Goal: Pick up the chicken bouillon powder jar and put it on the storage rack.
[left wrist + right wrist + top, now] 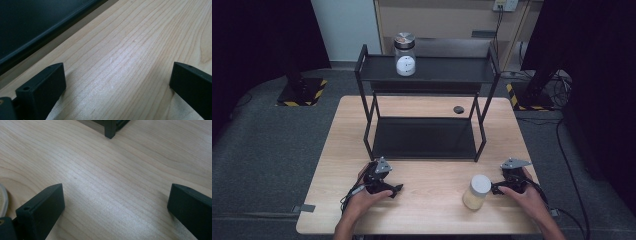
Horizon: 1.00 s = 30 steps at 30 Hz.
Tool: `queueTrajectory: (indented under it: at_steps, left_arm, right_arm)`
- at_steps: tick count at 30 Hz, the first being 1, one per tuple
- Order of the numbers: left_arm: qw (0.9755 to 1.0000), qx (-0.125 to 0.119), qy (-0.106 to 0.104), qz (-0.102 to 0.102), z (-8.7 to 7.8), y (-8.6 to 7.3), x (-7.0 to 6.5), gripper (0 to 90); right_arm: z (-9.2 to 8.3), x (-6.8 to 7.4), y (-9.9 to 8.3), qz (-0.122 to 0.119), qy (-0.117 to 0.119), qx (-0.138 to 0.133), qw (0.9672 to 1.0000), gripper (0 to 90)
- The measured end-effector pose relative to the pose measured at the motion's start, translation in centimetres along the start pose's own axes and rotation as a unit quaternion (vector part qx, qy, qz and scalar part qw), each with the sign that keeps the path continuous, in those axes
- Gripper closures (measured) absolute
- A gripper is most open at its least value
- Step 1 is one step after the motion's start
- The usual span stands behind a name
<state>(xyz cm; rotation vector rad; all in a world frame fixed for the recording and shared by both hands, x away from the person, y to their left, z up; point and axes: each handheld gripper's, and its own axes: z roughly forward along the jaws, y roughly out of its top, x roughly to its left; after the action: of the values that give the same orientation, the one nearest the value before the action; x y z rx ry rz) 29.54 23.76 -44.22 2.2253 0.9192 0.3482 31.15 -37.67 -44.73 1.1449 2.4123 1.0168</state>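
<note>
A jar with a white lid and pale contents (477,192) stands on the wooden table (432,210) near its front right. Just right of it my right gripper (497,189) rests low, with the jar outside its jaws. In the right gripper view that gripper (115,192) is open with bare wood between the jaws, and the jar's edge (2,198) shows at far left. My left gripper (392,189) rests on the table at front left. In its own view the left gripper (118,72) is wide open over bare wood.
A black two-tier shelf (427,70) stands at the table's middle and back. A glass jar with a metal lid (405,55) sits on its top tier. The lower tray (30,27) lies close ahead of my left gripper. A shelf leg (110,128) stands ahead of the right one. A small black disc (458,109) lies behind the shelf.
</note>
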Motion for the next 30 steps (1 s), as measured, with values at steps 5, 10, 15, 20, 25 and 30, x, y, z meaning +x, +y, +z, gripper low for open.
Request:
queueTrajectory:
  at_steps: [5,10,15,20,25,30]
  left_arm:
    - [1.0,0.0,0.0,0.0,0.0,0.0,0.0,0.0]
    - [1.0,0.0,0.0,0.0,0.0,0.0,0.0,0.0]
    - [1.0,0.0,-0.001,0.001,0.0,0.0,0.0,0.0]
    - [1.0,0.0,-0.001,0.001,0.0,0.0,0.1,0.0]
    - [1.0,0.0,-0.001,0.001,0.0,0.0,0.0,0.0]
    - [1.0,0.0,-0.001,0.001,0.0,0.0,0.0,0.0]
  right_arm:
    - [-1.2,-0.4,-0.3,0.013,0.014,-0.013,0.9997,6.8]
    - [-3.0,0.0,-0.8,0.009,0.01,-0.023,0.9997,6.8]
    - [-4.5,0.7,-1.3,0.004,0.015,-0.027,0.9995,7.2]
    - [-5.7,1.8,-1.9,-0.011,0.026,-0.026,0.9992,7.2]
    - [-6.8,2.9,-2.5,-0.023,0.039,-0.023,0.9987,7.2]
    - [-7.3,3.8,-2.7,-0.039,0.06,-0.021,0.9972,7.2]
